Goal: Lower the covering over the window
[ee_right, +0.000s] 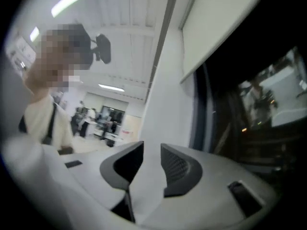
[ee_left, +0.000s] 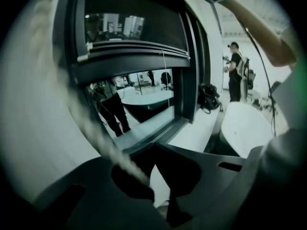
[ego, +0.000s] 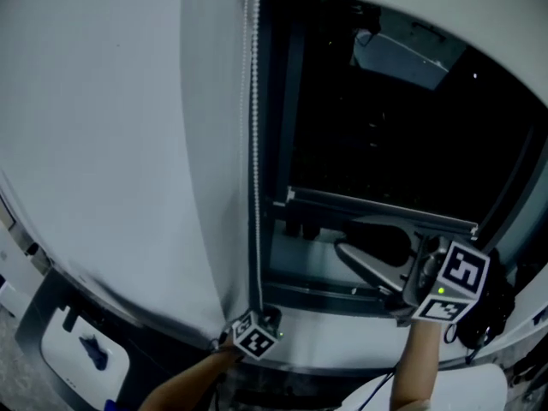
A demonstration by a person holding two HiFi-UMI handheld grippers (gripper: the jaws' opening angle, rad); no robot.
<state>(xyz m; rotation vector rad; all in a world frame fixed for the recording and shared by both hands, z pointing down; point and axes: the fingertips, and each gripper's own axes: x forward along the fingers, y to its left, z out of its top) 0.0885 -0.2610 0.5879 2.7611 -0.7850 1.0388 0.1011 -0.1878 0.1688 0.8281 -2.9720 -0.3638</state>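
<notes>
A white bead chain (ego: pixel 254 144) hangs straight down the left edge of the dark window (ego: pixel 385 144). My left gripper (ego: pixel 261 319) is low at the sill, shut on the chain's lower end. In the left gripper view the blurred chain (ee_left: pixel 96 133) runs from the upper left into the closed jaws (ee_left: pixel 153 195). My right gripper (ego: pixel 355 251) is held in front of the window's lower right part, open, with nothing between its fingers (ee_right: pixel 152 159). The white blind (ee_right: pixel 216 23) shows in the right gripper view, its lower edge high over the glass.
A horizontal frame bar (ego: pixel 377 208) crosses the window. A white sill (ego: pixel 342 324) runs below it, with a dark bag (ee_left: pixel 208 97) on it at the right. A round white table (ee_left: pixel 244 128) stands nearby, and a person (ee_left: pixel 236 71) stands further back.
</notes>
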